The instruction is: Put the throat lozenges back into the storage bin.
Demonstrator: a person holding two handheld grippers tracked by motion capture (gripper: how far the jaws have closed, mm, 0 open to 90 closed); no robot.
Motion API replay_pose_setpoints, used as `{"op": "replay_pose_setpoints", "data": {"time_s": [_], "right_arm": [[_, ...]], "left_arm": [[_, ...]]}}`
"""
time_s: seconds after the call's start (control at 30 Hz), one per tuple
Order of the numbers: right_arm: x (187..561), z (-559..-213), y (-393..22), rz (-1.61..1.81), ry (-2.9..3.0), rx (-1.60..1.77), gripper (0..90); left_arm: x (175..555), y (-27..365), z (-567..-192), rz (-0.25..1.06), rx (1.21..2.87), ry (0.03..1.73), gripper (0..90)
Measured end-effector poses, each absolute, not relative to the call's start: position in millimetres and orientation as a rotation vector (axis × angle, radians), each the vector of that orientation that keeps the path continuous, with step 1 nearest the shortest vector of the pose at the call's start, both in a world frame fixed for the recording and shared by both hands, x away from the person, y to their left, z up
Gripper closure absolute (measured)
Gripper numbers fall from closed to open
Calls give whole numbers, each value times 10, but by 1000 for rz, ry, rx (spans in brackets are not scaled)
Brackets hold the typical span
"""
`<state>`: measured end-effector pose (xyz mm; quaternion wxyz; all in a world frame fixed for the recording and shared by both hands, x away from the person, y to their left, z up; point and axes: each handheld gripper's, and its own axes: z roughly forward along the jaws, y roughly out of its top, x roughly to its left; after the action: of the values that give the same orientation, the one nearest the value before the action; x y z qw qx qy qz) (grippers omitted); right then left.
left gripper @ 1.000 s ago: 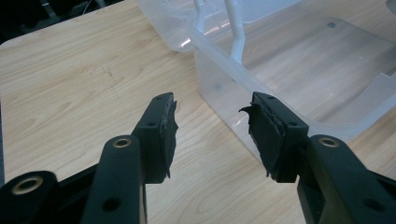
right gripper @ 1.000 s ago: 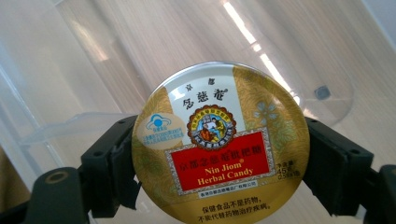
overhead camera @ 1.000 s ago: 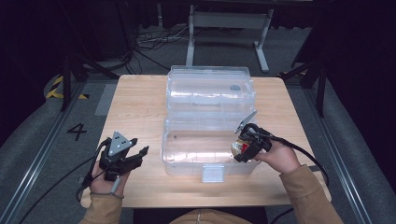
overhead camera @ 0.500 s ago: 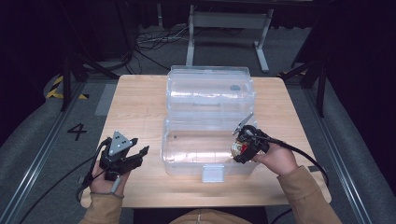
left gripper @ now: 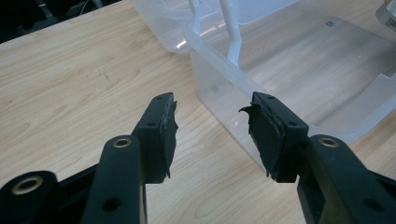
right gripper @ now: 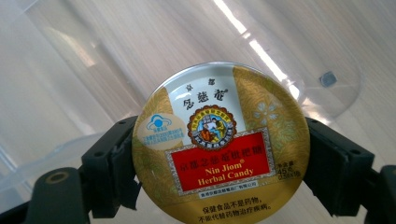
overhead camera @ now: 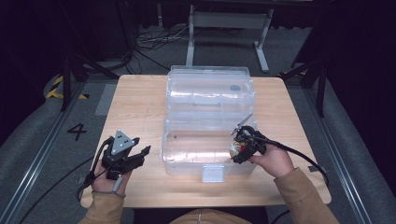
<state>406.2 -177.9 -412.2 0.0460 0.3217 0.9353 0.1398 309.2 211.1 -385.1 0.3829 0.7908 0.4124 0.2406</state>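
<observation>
The right claw (overhead camera: 239, 148) grips the candy tin (right gripper: 219, 144) by its rim, low and right of centre in the high view, over the open clear box (overhead camera: 187, 161), seemingly to drop it in, while the left claw (overhead camera: 140, 150) waits empty, jaws apart, on the desk (overhead camera: 135, 102) at lower left.

Your right gripper's (right gripper: 219, 186) candy tin (right gripper: 219, 149) is cut off below; each pad hides its side rim.
</observation>
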Motion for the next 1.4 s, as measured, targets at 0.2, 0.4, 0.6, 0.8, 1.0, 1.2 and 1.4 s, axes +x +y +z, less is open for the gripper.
{"op": "replay_pose_setpoints", "data": {"time_s": [0.2, 0.4, 0.6, 0.8, 1.0, 1.2, 1.4], "right_arm": [[4067, -4118, -1771, 450, 2827, 1034, 204], [4065, -4119, -1758, 454, 2798, 1079, 204], [4063, -4127, -1758, 431, 2753, 1119, 204], [4066, -4159, -1746, 365, 2719, 1146, 204], [4061, -4175, -1738, 322, 2719, 1116, 204], [4056, -4183, -1734, 290, 2717, 1123, 203], [4054, -4186, -1735, 282, 2713, 1114, 203]], "left_arm": [[3090, 2120, -3851, 613, 2016, 1052, 511], [3101, 2114, -3854, 609, 2016, 1052, 511], [3108, 2108, -3855, 608, 2017, 1047, 511], [3108, 2109, -3855, 609, 2018, 1047, 511], [3106, 2116, -3852, 611, 2018, 1049, 511], [3106, 2117, -3852, 607, 2015, 1049, 512], [3109, 2115, -3854, 608, 2017, 1049, 511]]}}
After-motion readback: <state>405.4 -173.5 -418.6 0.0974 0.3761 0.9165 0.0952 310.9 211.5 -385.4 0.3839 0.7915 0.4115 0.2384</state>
